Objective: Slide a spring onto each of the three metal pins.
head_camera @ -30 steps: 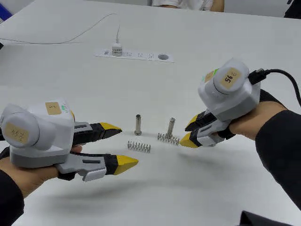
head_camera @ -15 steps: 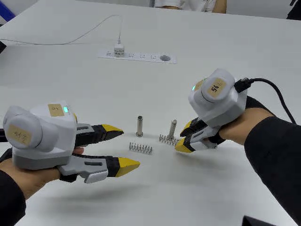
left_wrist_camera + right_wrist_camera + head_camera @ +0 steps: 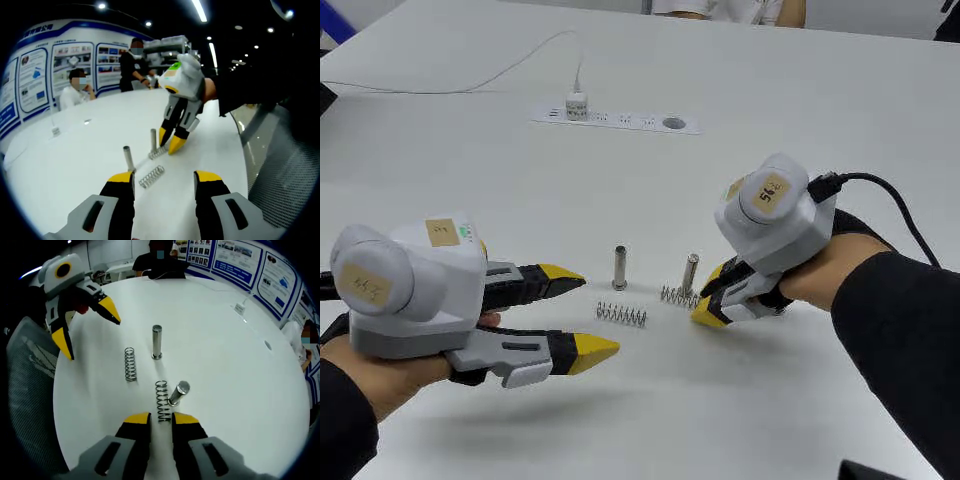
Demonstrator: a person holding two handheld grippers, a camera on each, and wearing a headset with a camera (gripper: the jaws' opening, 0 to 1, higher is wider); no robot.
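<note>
A spring (image 3: 162, 400) lies flat, pointing at the right gripper (image 3: 161, 418).

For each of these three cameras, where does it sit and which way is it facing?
Head view: on the person's head, looking forward and down at the table; the left hand-held gripper, right hand-held gripper and both sleeves show.
Left gripper view: rides the left one, looking along its open jaws toward two pins.
Right gripper view: rides the right one, jaws narrowly apart by a spring.
Shared: the gripper views face each other across the pins and that spring.
</note>
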